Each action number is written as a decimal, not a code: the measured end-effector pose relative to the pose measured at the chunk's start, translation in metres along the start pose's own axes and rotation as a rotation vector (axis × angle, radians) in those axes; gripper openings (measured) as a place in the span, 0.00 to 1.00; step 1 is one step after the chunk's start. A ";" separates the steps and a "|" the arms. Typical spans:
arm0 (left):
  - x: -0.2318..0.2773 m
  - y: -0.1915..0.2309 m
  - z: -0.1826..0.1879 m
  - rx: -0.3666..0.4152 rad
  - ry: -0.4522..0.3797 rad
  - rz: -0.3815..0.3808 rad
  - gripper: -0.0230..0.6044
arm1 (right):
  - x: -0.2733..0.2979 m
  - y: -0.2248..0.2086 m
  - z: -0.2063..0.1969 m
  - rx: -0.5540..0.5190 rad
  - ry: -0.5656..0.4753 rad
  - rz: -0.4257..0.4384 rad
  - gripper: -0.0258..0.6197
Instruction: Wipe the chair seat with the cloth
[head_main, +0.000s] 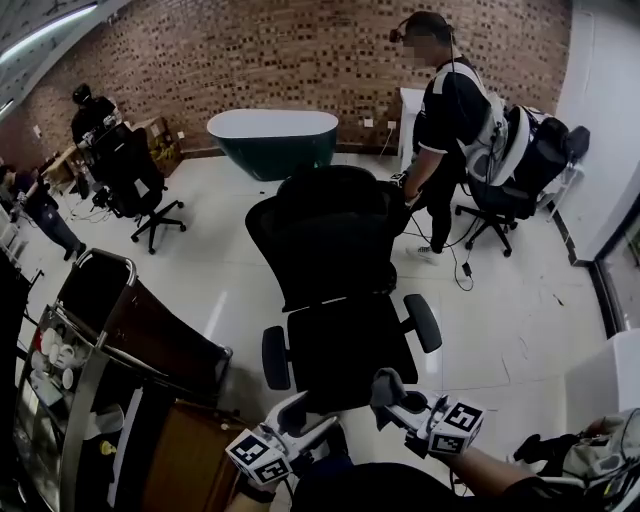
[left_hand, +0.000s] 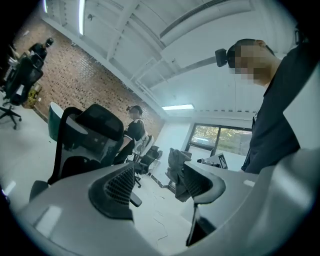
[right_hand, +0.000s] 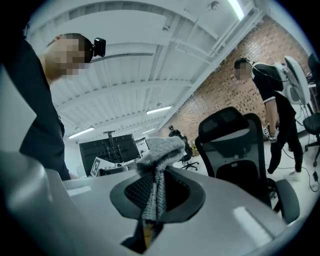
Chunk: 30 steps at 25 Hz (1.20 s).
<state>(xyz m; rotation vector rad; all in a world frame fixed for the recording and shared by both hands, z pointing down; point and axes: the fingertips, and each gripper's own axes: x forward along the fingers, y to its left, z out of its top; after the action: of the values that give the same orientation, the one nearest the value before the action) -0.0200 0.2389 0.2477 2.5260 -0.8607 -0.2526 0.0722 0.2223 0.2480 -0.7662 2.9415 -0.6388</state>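
Note:
A black mesh office chair stands in the middle of the head view, its seat (head_main: 345, 345) just beyond both grippers and its backrest (head_main: 325, 235) behind. My right gripper (head_main: 390, 388) is shut on a grey cloth (right_hand: 159, 152), which bunches above the jaws and hangs down between them. The chair shows to the right in the right gripper view (right_hand: 235, 145). My left gripper (head_main: 300, 415) is open with nothing between its fingers (left_hand: 119, 186). In the left gripper view, the cloth (left_hand: 176, 172) hangs by the right-hand finger, and the chair (left_hand: 85, 137) sits at the left.
A person (head_main: 440, 120) stands behind the chair beside another office chair (head_main: 520, 165). A green and white tub-shaped table (head_main: 272, 140) is at the back. A metal cart (head_main: 100, 350) stands close on the left. More chairs and people are at the far left (head_main: 130, 175).

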 end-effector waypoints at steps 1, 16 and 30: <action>0.003 0.014 0.010 0.002 0.003 -0.012 0.56 | 0.016 -0.005 0.007 0.000 -0.010 0.001 0.09; 0.033 0.146 0.041 -0.057 0.044 -0.004 0.56 | 0.144 -0.073 0.021 0.004 0.070 0.024 0.09; 0.079 0.275 -0.057 -0.173 0.157 0.160 0.56 | 0.247 -0.202 -0.113 0.010 0.391 0.117 0.09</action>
<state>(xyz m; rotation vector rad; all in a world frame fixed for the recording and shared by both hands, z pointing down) -0.0866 0.0185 0.4265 2.2702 -0.9299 -0.0723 -0.0667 -0.0119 0.4489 -0.5108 3.2951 -0.8835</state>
